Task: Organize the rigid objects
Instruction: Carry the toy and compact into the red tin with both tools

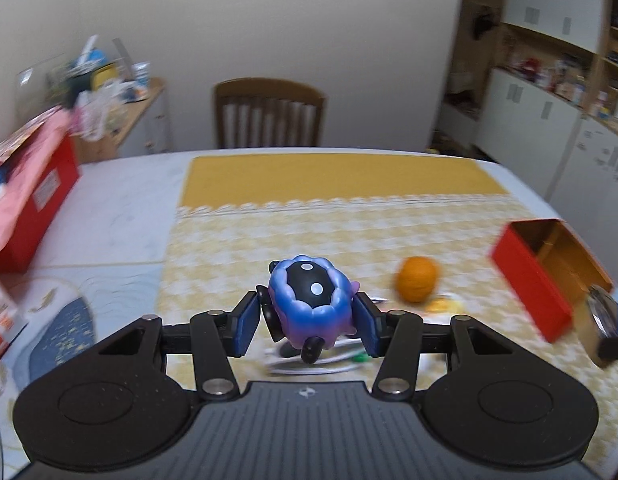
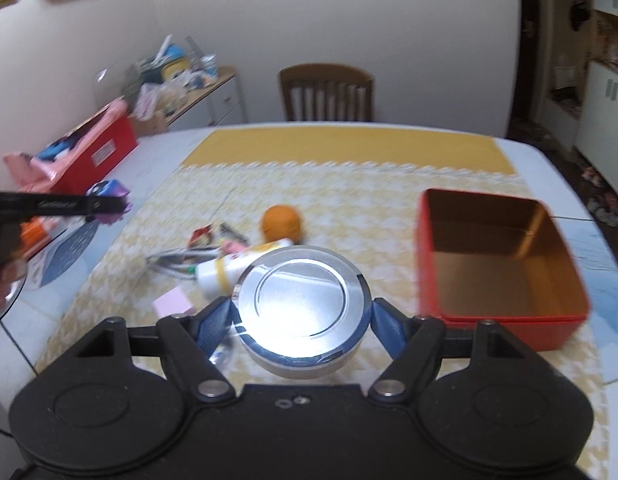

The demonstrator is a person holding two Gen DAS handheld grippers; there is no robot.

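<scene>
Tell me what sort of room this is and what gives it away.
Most likely a home dining room: a table under a yellow tablecloth, a wooden dining chair pushed up at the far side, and white cabinets with cluttered open shelves along the wall.

Each wrist camera sits close behind its own jaws and looks forward and downward over the worktop (image 1: 109, 216) toward the far chair (image 1: 269, 112). Both views share the yellow cloth (image 2: 349, 200), orange ball (image 2: 281, 222) and red box (image 2: 497, 320).
</scene>
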